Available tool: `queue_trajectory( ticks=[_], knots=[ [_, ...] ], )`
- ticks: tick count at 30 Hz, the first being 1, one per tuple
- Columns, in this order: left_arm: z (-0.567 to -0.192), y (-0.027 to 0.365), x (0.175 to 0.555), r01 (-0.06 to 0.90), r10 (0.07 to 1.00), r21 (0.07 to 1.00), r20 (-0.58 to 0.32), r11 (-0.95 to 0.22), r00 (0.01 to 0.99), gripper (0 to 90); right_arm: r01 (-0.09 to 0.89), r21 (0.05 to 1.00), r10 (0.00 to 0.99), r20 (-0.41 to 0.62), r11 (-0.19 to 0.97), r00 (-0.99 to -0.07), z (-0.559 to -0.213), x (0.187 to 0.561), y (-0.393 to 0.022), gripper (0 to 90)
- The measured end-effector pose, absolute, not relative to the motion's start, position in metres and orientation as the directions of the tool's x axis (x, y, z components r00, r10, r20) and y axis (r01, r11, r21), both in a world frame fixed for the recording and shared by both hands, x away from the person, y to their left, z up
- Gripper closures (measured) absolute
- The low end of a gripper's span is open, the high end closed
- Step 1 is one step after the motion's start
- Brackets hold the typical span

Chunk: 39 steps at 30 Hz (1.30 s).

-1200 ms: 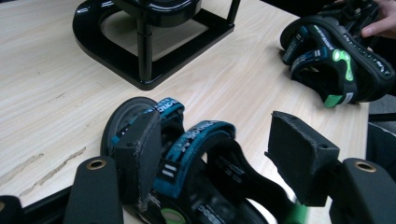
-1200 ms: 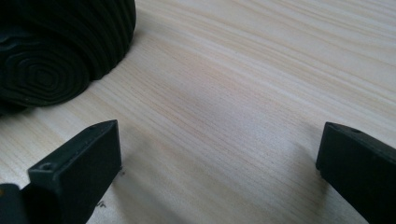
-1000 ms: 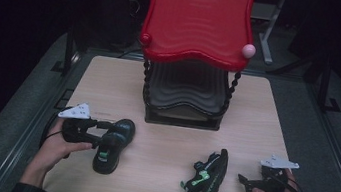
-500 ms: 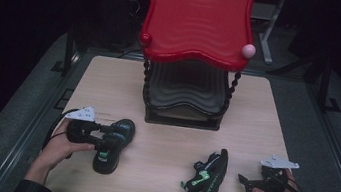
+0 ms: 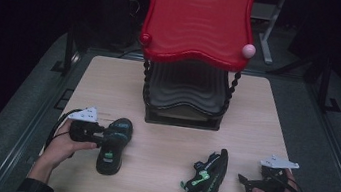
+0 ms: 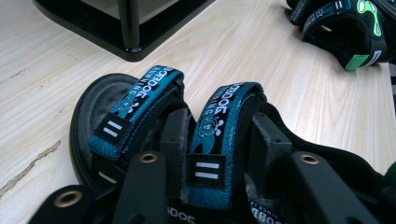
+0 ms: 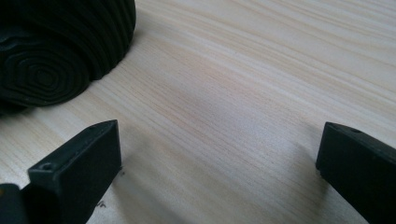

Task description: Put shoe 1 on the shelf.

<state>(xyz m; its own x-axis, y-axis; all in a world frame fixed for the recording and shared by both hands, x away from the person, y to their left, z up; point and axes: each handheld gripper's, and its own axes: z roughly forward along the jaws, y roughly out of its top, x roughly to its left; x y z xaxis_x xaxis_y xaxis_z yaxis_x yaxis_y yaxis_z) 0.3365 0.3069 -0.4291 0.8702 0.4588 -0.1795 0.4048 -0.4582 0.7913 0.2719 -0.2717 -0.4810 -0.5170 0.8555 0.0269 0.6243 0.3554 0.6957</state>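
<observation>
The left tongs, just closing, straddle the rear teal webbing strap of the black sandal near the bench's left edge; squeeze firmly before lifting. The right tongs rest released.

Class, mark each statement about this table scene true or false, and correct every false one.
1. The left claw has its jaws either side of a blue strap of the left sandal. True; the jaws have just been closing on it.
2. The right claw grips the other sandal. False; its jaws stand open over bare table, the right sandal beside it.
3. The right sandal lies on its side. True.
4. The rack has a blue top shelf. False; it is red.
5. Both sandals sit on the rack. False; both lie on the table.
</observation>
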Motion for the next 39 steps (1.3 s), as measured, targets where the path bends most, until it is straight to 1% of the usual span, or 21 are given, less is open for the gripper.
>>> queue_trajectory(
  ticks=[7, 15, 22, 32, 39],
  knots=[
    [-0.429, 0.309, 0.337, 0.400, 0.456, 0.802, -0.181, -0.445, 0.871, 66.9, 0.624, 0.696, 0.856, 0.027, 0.355, -0.517, -0.481, 0.272, -0.272, 0.0],
    [-0.431, 0.320, 0.335, 0.425, 0.465, 0.822, -0.228, -0.380, 0.856, 67.9, 0.624, 0.696, 0.855, 0.027, 0.356, -0.517, -0.481, 0.272, -0.272, 0.0],
    [-0.427, 0.323, 0.333, 0.420, 0.463, 0.835, -0.233, -0.356, 0.855, 68.1, 0.625, 0.695, 0.856, 0.027, 0.355, -0.517, -0.481, 0.272, -0.272, 0.0],
    [-0.409, 0.321, 0.328, 0.379, 0.415, 0.871, -0.233, -0.313, 0.879, 68.1, 0.624, 0.696, 0.856, 0.027, 0.356, -0.517, -0.481, 0.272, -0.272, 0.0],
    [-0.387, 0.307, 0.325, 0.345, 0.361, 0.893, -0.233, -0.288, 0.903, 68.2, 0.624, 0.696, 0.856, 0.027, 0.355, -0.517, -0.481, 0.272, -0.272, 0.0]
  ],
)
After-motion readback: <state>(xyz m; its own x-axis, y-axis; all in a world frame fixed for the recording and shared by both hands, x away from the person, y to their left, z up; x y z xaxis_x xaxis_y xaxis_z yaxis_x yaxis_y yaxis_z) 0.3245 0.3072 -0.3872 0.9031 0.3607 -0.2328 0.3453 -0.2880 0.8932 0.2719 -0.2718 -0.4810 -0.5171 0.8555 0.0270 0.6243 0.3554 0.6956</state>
